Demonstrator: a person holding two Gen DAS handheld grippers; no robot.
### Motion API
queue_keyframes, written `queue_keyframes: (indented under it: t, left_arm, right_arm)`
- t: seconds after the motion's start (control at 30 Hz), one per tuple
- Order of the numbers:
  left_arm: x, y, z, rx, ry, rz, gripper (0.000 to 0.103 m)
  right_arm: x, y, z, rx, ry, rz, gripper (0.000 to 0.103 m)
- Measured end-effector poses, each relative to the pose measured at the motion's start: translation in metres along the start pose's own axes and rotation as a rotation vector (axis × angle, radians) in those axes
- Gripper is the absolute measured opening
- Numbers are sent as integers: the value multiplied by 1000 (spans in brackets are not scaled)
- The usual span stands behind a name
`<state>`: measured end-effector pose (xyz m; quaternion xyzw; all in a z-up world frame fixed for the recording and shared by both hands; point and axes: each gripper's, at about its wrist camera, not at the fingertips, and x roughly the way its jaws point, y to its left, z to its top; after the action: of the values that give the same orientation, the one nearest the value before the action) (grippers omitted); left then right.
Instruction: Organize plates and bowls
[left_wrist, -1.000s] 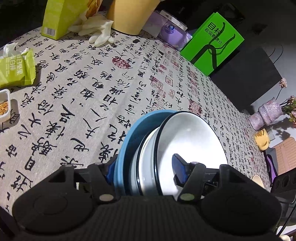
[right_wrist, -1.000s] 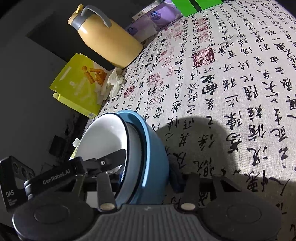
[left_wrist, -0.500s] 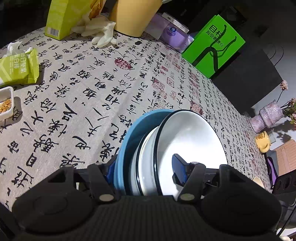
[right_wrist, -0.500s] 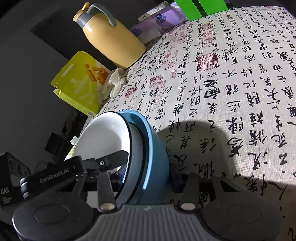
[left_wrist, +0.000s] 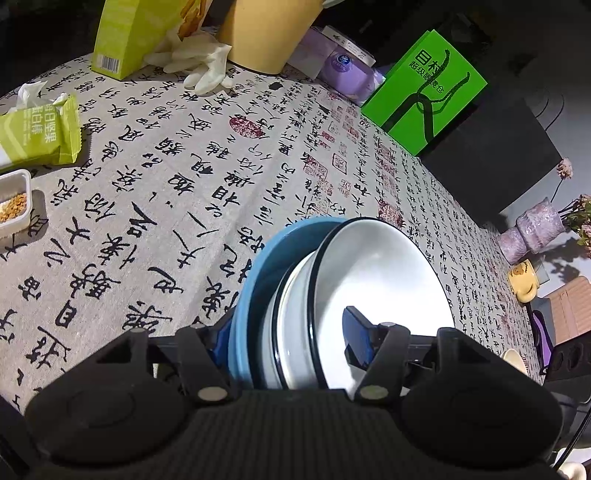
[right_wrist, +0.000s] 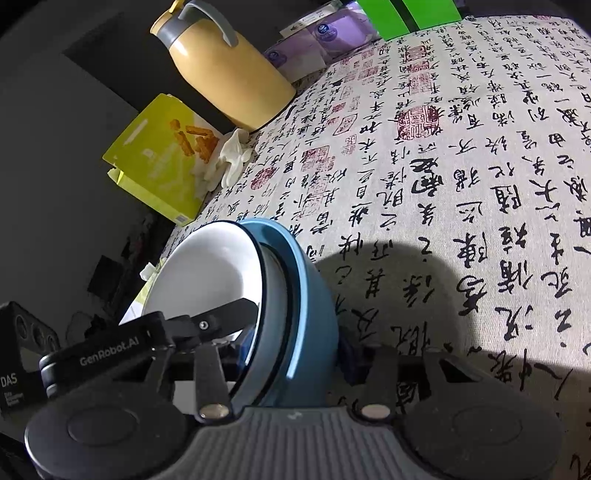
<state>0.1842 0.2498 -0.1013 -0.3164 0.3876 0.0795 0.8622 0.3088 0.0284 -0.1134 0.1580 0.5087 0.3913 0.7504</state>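
cloth-covered bench (left_wrist: 155, 192) below; both tools (left (left_wrist: 291, 343), right (right_wrist: 291, 354)) clamped on nested bowls (left_wrist: 369, 288), held tilted above it. could slide apart and drop if either grip loosens.

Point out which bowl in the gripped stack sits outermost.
The blue bowl: the only coloured one, it cups the white black-rimmed bowls nested inside it.
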Motion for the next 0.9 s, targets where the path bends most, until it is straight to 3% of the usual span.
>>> queue_keyframes:
  t: [0.9]
  left_arm:
    - [-6,-13,-2,32,-14,-23,60]
  right_arm:
    - [-24,-5,-3,4,-17,9,43]
